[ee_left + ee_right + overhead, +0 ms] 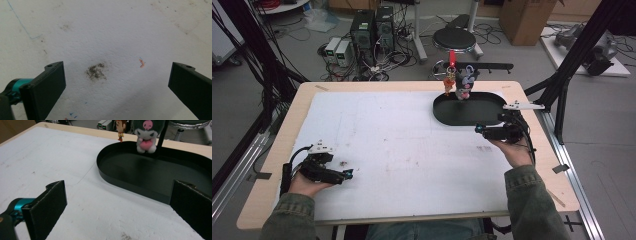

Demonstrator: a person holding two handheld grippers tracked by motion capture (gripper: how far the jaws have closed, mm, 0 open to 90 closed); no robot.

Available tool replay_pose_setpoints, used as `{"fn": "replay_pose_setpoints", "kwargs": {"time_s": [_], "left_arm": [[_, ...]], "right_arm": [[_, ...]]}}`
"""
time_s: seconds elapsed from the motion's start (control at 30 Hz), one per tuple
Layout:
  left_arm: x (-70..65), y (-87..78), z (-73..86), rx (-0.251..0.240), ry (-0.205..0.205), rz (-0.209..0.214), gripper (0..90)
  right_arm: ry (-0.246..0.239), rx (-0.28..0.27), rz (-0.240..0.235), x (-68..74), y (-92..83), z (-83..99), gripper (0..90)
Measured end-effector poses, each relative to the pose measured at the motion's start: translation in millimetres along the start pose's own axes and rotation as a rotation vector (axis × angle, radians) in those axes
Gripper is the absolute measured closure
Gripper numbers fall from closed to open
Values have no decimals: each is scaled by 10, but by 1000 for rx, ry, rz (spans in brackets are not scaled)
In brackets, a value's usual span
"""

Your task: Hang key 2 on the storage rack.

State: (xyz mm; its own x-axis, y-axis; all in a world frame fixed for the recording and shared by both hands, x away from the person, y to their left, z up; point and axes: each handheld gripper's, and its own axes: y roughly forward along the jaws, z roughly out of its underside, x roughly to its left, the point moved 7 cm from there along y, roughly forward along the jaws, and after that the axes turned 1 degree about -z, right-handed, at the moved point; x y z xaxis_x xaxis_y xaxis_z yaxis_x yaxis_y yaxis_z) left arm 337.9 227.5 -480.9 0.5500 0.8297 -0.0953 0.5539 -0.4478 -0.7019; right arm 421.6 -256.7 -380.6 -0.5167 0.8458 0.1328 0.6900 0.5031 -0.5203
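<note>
A black oval tray lies at the far right of the white mat. A dark plush toy holding a pink heart hangs over the tray's far side, beside a small orange figure. My right gripper is held open just in front of the tray, nothing between its jaws. My left gripper is open low over the mat at the near left, above a dark smudge.
The white mat covers most of the wooden table. A black stand post rises from the tray's far edge. A stool, computers and cables lie on the floor beyond the table. Black frame posts stand at right.
</note>
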Motion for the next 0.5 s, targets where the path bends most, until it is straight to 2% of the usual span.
{"fn": "replay_pose_setpoints", "kwargs": {"time_s": [0.17,0.5], "left_arm": [[18,-9,19,9,2,0,17],[48,-41,65,9,-14,-10,17]], "right_arm": [[-27,-24,-29,14,47,120,6],[-28,-36,-41,20,72,305,6]]}}
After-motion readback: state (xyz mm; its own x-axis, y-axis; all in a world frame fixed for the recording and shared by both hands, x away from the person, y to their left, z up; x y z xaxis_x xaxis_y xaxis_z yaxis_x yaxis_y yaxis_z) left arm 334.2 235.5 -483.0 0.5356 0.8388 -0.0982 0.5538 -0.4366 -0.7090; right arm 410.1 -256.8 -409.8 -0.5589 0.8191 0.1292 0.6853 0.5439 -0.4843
